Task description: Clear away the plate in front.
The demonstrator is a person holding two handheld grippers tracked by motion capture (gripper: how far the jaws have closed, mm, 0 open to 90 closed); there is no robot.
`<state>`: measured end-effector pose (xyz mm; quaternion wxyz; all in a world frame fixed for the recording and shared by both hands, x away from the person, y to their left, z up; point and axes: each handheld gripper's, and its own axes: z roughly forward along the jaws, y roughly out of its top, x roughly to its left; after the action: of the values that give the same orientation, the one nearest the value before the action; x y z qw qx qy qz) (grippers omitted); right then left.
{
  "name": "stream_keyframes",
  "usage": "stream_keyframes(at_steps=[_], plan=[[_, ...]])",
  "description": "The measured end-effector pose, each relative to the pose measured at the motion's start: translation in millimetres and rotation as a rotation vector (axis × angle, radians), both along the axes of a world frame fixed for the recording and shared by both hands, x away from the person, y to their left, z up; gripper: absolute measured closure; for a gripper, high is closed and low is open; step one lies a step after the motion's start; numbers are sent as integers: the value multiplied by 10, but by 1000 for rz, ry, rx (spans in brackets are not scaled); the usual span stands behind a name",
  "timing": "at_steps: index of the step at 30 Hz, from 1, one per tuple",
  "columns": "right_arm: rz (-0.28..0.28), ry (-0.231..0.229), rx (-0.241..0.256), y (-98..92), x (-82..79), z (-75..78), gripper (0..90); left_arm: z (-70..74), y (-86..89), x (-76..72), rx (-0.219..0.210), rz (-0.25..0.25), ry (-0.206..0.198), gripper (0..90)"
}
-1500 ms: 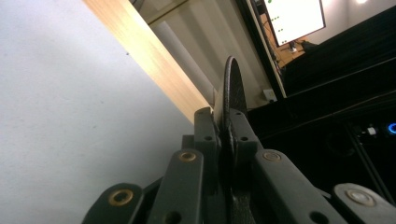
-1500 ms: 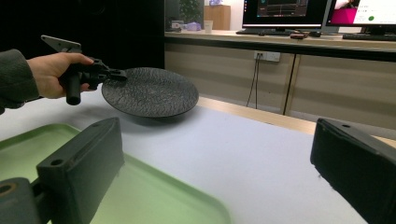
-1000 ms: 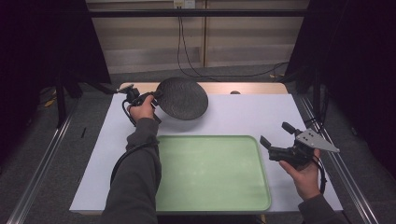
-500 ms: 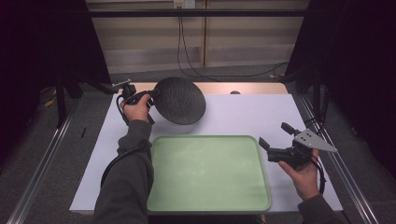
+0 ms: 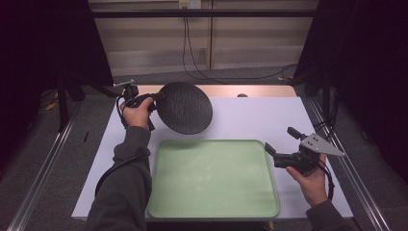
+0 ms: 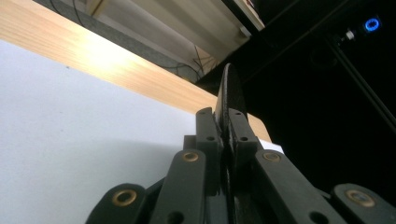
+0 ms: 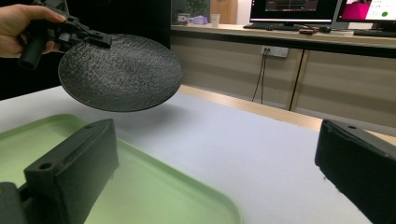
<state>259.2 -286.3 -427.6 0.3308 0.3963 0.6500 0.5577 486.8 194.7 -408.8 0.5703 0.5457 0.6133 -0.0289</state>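
Note:
My left gripper (image 5: pixel 155 97) is shut on the left rim of a round black textured plate (image 5: pixel 185 107), which hangs tilted in the air over the far-left corner of the green tray (image 5: pixel 211 207). In the left gripper view the jaws (image 6: pixel 223 133) pinch the plate (image 6: pixel 229 88) edge-on. From the right gripper view, that plate (image 7: pixel 121 72) floats above the tray (image 7: pixel 154 196), held by the other hand's gripper (image 7: pixel 100 39). My right gripper (image 5: pixel 280 143) stands open just off the tray's right edge, nothing between its jaws.
A white mat (image 5: pixel 260 118) covers the table, with a wooden strip (image 5: pixel 260 90) along its far edge. Metal rails (image 5: pixel 41 173) run down both sides. Cables (image 5: pixel 192 53) hang against the back wall.
The left gripper has lifted the black plate and carried it nearer, toward the tray's far-left corner, tilting it more. The right gripper has stayed in place.

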Motion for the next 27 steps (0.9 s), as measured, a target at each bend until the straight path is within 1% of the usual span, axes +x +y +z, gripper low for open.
stream_keyframes(at_steps=[1,2,3,4,5,8,9,10,11,12,13,16,17,18,22,23,25,26,27], plan=[[1,0,-3,-1,0,-1,0,10,-9,-7,-8,-10,-13,861],[-2,0,-2,0,1,-1,0,33,-19,-20,5,-27,-19,861],[2,3,2,0,-1,-2,0,46,-30,-28,2,-32,-23,861],[-3,2,-2,3,-1,-2,0,65,-34,-40,12,-50,-25,861],[-3,2,-2,3,-1,-2,0,80,-49,-48,10,-52,-25,861],[5,1,-5,10,3,-7,0,114,-67,-77,0,-97,-27,861],[11,3,-7,9,1,-8,0,123,-76,-85,5,-97,-21,862],[11,1,-9,9,3,-9,0,144,-96,-102,8,-118,-25,864],[11,1,-9,9,3,-9,0,144,-96,-102,8,-118,-25,865],[12,1,-10,9,3,-9,0,154,-101,-111,9,-133,-23,865],[10,2,-8,7,-1,-7,0,164,-111,-123,14,-138,-23,866],[10,-1,-9,3,-3,-6,0,193,-130,-165,21,-172,-32,865],[8,0,-9,5,-3,-6,0,196,-139,-174,18,-174,-33,864],[11,0,-11,4,-3,-7,0,206,-146,-189,29,-185,-33,864],[11,0,-9,8,-5,-6,0,211,-166,-234,30,-215,-34,863],[11,2,-8,12,-6,-6,0,210,-175,-252,30,-215,-33,864],[24,2,-15,12,-3,-11,0,210,-179,-279,30,-235,-32,863],[22,0,-16,14,0,-12,0,209,-184,-294,35,-238,-33,863],[22,2,-19,14,-3,-11,0,209,-187,-308,29,-250,-27,863]])
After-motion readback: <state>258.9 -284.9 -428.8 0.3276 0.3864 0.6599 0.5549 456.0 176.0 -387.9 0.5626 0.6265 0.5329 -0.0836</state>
